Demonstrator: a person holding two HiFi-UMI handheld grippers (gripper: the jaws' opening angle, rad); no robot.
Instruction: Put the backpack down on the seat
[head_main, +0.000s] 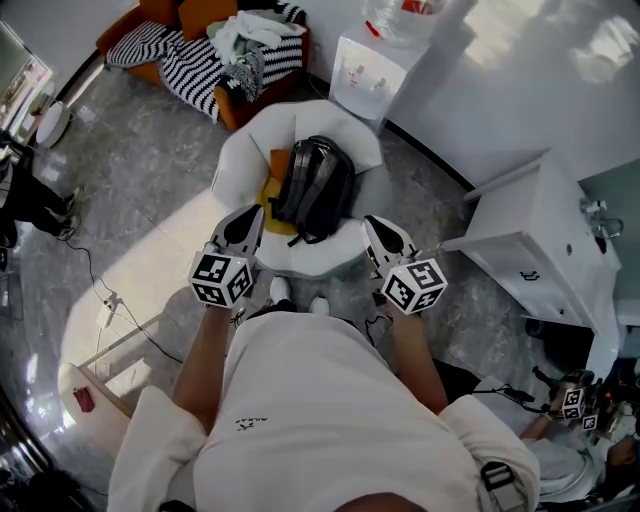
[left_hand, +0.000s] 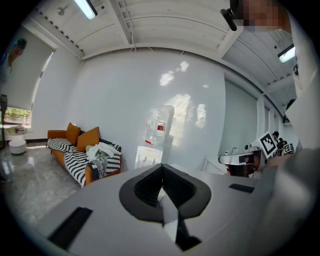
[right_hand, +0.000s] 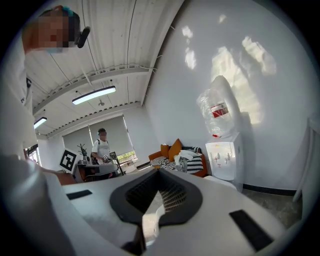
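Dark grey backpack (head_main: 315, 185) lying flat on the round white seat (head_main: 235, 150), at twelve o'clock from the person in the head view, one end toward twelve, black straps trailing toward six. Rounded, zipped, faintly shiny, and partly over a yellow cushion (head_main: 270, 208) at its eight o'clock. Left gripper (head_main: 243, 228) near the pack's seven o'clock, right gripper (head_main: 385, 240) near its five. Jaws of each pressed together, with nothing between them and nothing gripped.
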